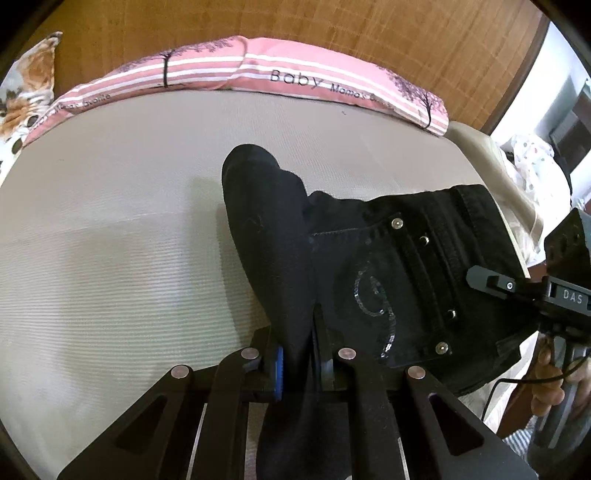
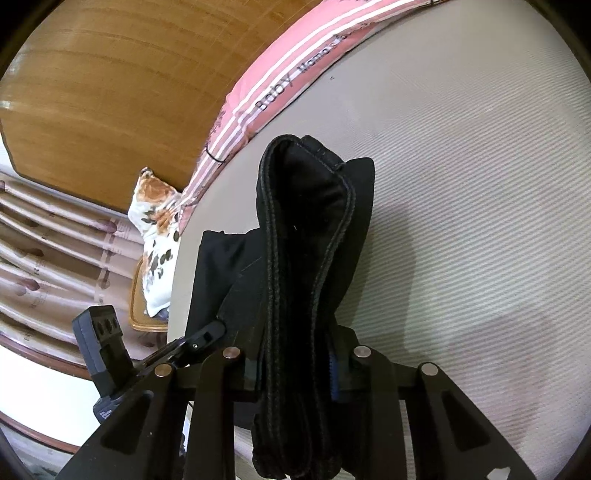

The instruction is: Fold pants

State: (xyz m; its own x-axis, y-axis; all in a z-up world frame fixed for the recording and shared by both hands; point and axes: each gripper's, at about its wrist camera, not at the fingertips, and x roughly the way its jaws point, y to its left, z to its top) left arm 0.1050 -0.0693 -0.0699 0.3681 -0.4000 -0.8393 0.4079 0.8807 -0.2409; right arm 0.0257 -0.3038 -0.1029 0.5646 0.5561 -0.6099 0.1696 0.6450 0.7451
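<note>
Black pants (image 1: 376, 266) with metal studs and a sequin swirl hang over a beige mattress (image 1: 110, 229). My left gripper (image 1: 299, 354) is shut on a fold of the pants fabric, which runs up between its blue-padded fingers. My right gripper (image 2: 295, 365) is shut on the thick stitched waistband of the pants (image 2: 306, 236), which bunches up between the jaws. The right gripper also shows at the right edge of the left wrist view (image 1: 491, 282), and the left gripper shows at the lower left of the right wrist view (image 2: 207, 334).
A pink striped pillow (image 1: 266, 74) lies along the far edge of the mattress against a wooden headboard (image 1: 295, 22). A floral cushion (image 1: 26, 96) sits at the far left. Curtains (image 2: 48, 266) hang beyond the bed's side.
</note>
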